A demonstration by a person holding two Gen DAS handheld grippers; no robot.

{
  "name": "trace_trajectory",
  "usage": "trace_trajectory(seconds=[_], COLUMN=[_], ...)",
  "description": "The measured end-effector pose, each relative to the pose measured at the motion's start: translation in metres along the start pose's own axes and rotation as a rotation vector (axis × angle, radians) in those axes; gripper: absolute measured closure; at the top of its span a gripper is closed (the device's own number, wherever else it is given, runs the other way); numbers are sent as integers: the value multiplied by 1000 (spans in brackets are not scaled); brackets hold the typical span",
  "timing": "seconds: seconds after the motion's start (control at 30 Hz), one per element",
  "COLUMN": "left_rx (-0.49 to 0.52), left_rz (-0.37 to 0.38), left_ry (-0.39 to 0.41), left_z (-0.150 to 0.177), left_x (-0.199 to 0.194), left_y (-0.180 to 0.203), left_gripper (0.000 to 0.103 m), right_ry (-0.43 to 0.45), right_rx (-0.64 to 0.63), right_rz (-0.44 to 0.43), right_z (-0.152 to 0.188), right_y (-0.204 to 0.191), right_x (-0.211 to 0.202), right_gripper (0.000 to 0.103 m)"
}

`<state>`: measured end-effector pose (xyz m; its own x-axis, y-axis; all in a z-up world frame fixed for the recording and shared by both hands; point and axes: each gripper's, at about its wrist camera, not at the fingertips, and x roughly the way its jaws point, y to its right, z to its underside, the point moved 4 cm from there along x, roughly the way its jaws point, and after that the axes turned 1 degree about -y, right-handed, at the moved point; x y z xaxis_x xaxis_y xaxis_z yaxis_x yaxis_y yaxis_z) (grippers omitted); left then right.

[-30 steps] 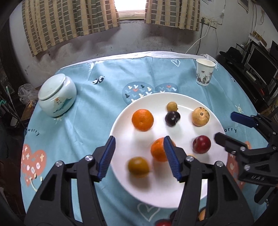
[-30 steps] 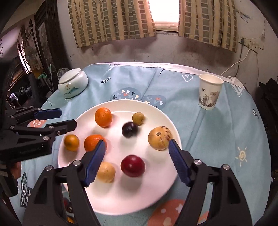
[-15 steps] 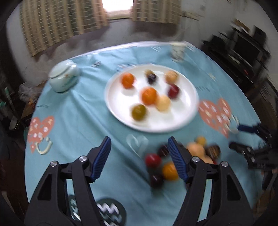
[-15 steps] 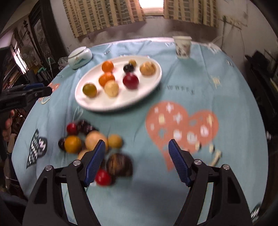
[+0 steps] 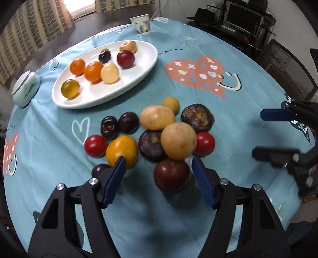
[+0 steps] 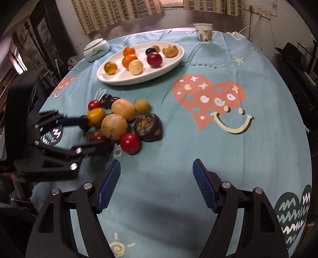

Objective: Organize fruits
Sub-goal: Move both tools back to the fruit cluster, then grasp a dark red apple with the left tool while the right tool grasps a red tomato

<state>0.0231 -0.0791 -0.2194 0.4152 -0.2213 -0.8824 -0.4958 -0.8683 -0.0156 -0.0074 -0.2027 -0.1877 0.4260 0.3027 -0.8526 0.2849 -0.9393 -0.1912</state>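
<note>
Jaws apart on my left gripper (image 5: pixel 158 173), having just widened, straddling a dark red plum (image 5: pixel 172 175) ungripped; my right gripper (image 6: pixel 156 168) gapes empty.

Daylight is coming in from a window (image 5: pixel 79 8) beyond the table's far edge, blowing out to white between the curtains while the room around is staying dim and brownish. The fisheye lenses are bending the round table (image 6: pixel 198 154) into a dome and darkening each picture's corners, and soft shadows are falling on the cloth near the table's near edge. In the right wrist view the left gripper (image 6: pixel 85 135) is smearing with motion blur, and the right gripper (image 5: pixel 262 135) is looking soft in the left wrist view.
</note>
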Motion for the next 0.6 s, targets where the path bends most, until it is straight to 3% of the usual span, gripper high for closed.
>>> trace_trajectory(seconds=[0.03,0.07,0.23,0.37,0.4,0.47,0.5,0.6], left_rx=[6,12,-26,-84,-89,-92,-91,-71], left_rz=[20,54,99,85,79,79,66,80], left_ry=[-7,-18,-9,18,24,30,33,30], left_z=[-3,-3,6,15,16,17,17,16], left_x=[-1,-1,-18,-32,-35,-38,-38,-35], left_y=[2,3,-6,-24,-25,-25,-25,-18], left_gripper=[58,70,81,81,81,63,44,39], right_ry=[-3,-6,-9,-37,-45,-68,-74,-62], right_rx=[-7,-14,-39,-60,-65,-78,-81,-96], right_rz=[-2,-7,-12,-29,-36,-41,-39,-35], right_z=[1,2,-2,-9,-11,-15,-17,-24], right_y=[-2,-5,-13,-23,-26,-31,-32,-35], right_x=[1,3,22,42,47,61,65,68], right_gripper=[28,28,28,31,39,54,56,72])
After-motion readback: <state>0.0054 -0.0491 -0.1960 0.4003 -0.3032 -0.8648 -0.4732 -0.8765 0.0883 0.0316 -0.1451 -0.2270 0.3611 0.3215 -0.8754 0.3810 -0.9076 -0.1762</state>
